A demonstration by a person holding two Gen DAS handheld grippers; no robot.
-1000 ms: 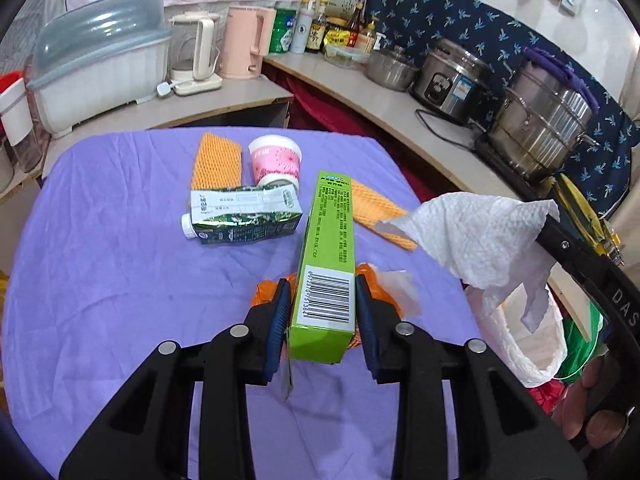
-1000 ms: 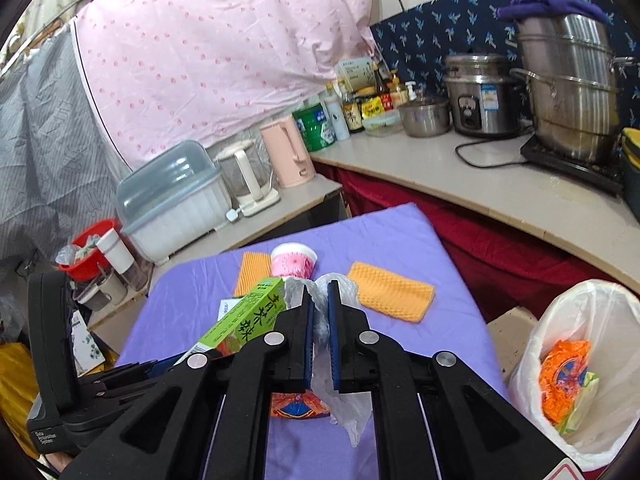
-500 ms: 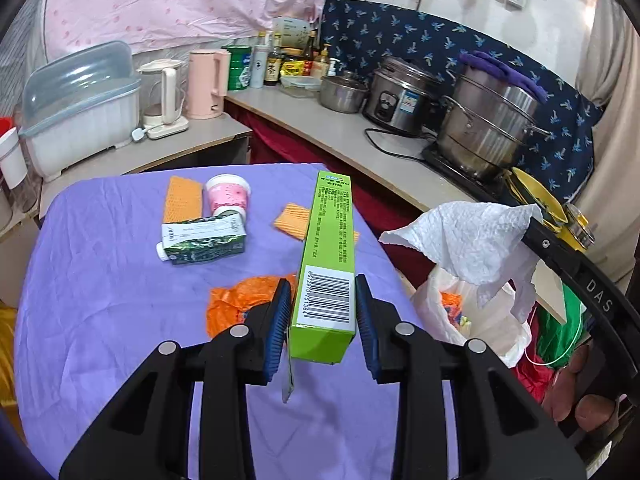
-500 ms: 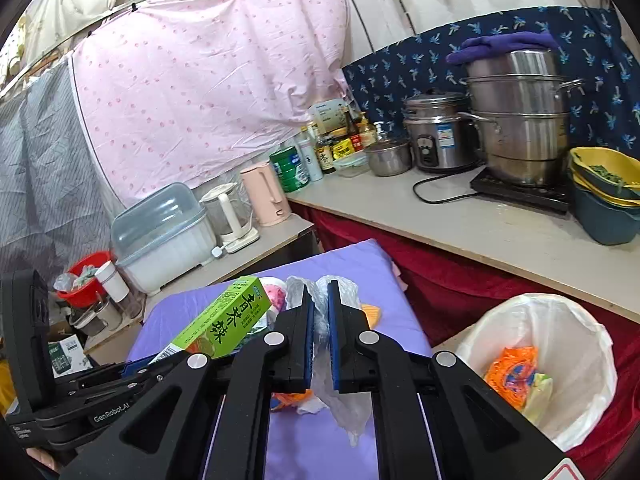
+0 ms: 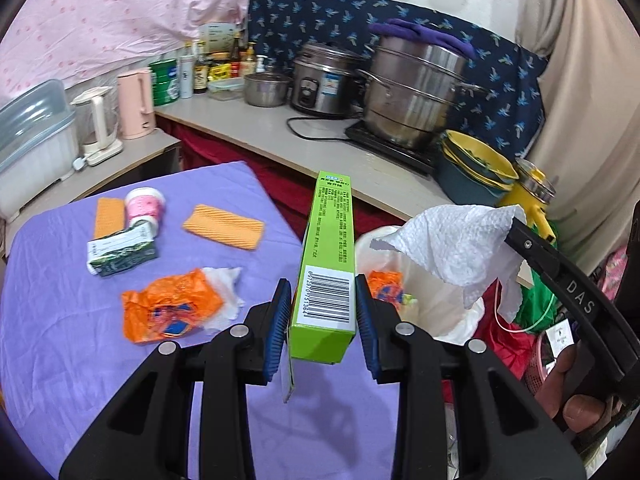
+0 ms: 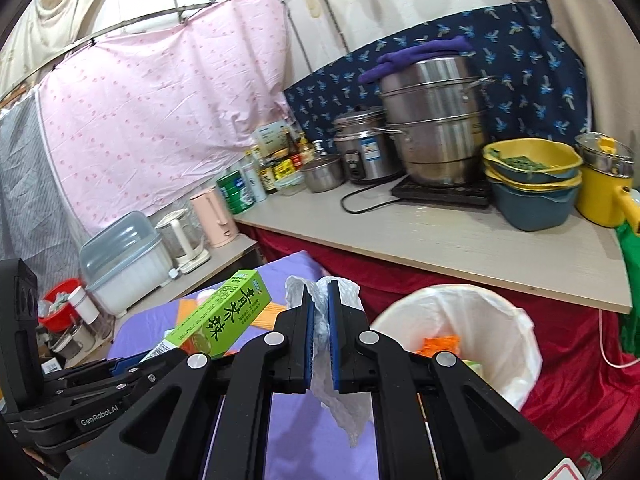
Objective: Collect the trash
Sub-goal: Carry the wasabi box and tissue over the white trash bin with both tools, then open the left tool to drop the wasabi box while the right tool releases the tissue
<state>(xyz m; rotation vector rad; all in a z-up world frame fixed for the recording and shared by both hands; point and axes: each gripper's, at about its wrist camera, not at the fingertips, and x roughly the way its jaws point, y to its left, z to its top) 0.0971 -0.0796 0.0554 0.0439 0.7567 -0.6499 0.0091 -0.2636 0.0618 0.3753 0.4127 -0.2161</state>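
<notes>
My left gripper (image 5: 323, 308) is shut on a long green box (image 5: 330, 248) and holds it in the air above the purple table's (image 5: 80, 360) right edge, pointing toward the white-lined trash bin (image 5: 444, 312). My right gripper (image 6: 321, 320) is shut on a crumpled white paper towel (image 6: 340, 404), raised to the left of the bin (image 6: 496, 336). The towel (image 5: 460, 248) also shows in the left wrist view, hanging over the bin. The green box (image 6: 220, 320) shows in the right wrist view too. Orange trash lies inside the bin.
On the table lie an orange wrapper (image 5: 168, 312) on a tissue, a green-white carton (image 5: 120, 252), a pink cup (image 5: 144, 208) and two orange sponges (image 5: 224, 226). A counter (image 6: 460, 240) behind the bin carries pots, bowls and bottles.
Both grippers have risen and swung right toward the bin with their loads. The bin now sits just beyond the green box and under the towel.
</notes>
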